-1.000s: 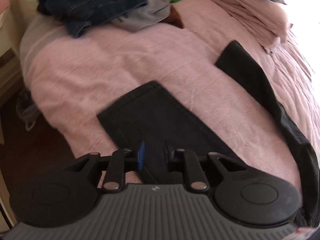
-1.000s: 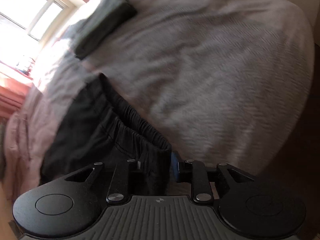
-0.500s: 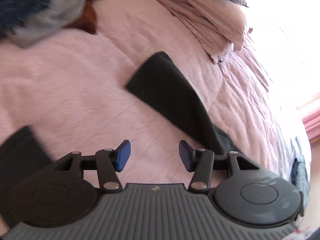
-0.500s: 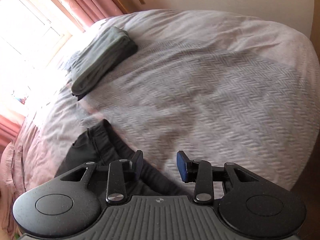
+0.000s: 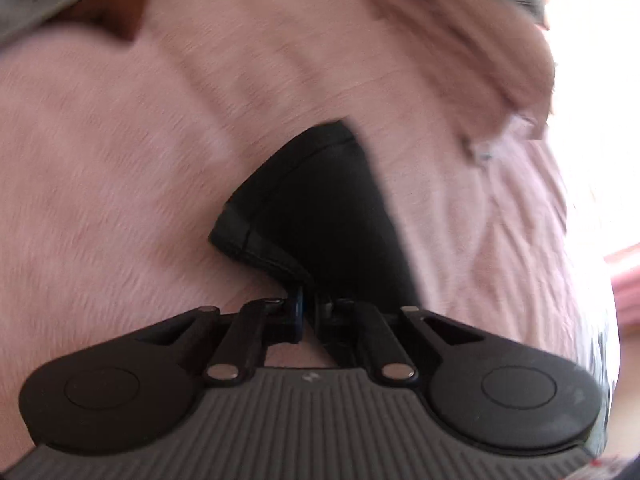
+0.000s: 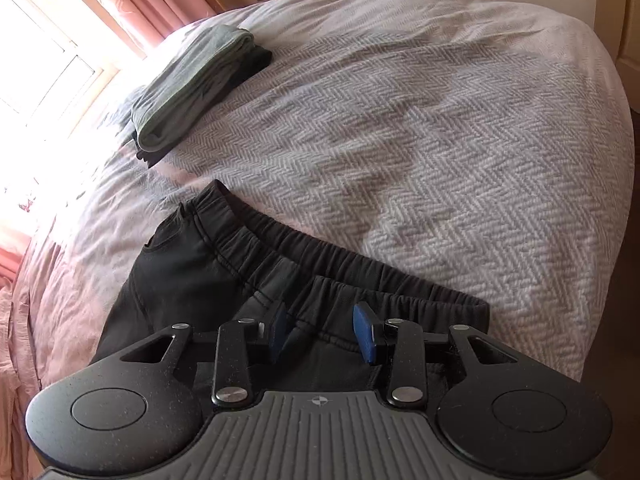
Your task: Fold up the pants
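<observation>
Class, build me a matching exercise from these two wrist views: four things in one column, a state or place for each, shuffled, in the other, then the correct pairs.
Column one:
1. left gripper
2. right gripper
3. folded grey-green garment
4. elastic waistband

Column two:
A. open, above the dark pants
B. lying on the bedspread near the window
C. shut on a pant leg hem
D. gathered edge of the pants, flat on the bed

Pairs: 1-C, 2-A, 3-B, 4-D
</observation>
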